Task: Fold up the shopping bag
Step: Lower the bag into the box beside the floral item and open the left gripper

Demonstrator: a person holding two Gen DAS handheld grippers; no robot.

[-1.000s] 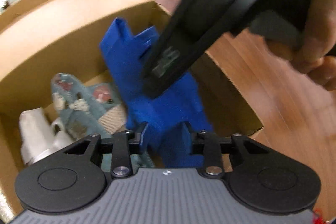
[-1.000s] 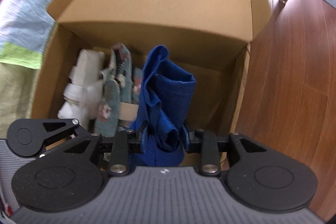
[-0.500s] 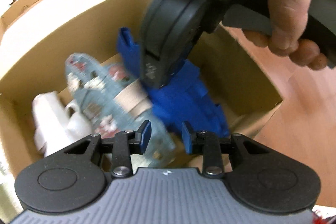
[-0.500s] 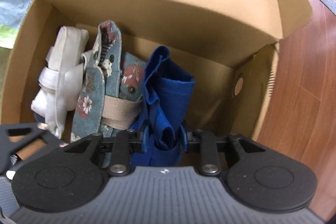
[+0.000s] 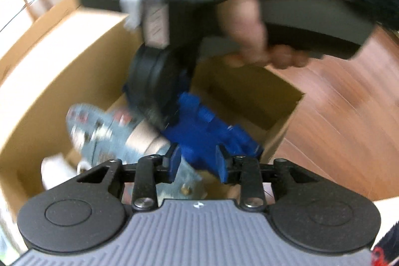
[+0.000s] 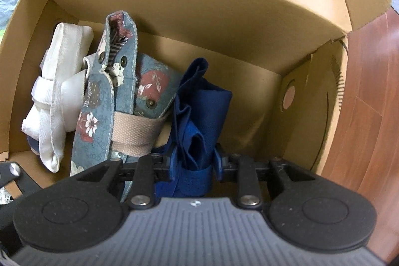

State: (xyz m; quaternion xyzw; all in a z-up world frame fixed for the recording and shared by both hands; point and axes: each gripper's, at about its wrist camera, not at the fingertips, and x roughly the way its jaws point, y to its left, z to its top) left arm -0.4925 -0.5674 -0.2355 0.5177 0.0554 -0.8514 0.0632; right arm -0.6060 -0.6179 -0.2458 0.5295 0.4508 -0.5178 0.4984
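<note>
Left gripper (image 5: 197, 162) has released the blue bag (image 6: 199, 116), fingers apart; right gripper (image 6: 193, 165) clamps it, lowered into the box (image 6: 174, 4). Stowing nearly complete.

Wooden floor (image 6: 369, 131), reddish-brown planks. Cardboard box (image 6: 189, 24) stands on it, flaps open. Inside, left to right: white bundle (image 6: 59, 91), floral bag (image 6: 112, 101), blue bag (image 6: 199, 111).
</note>
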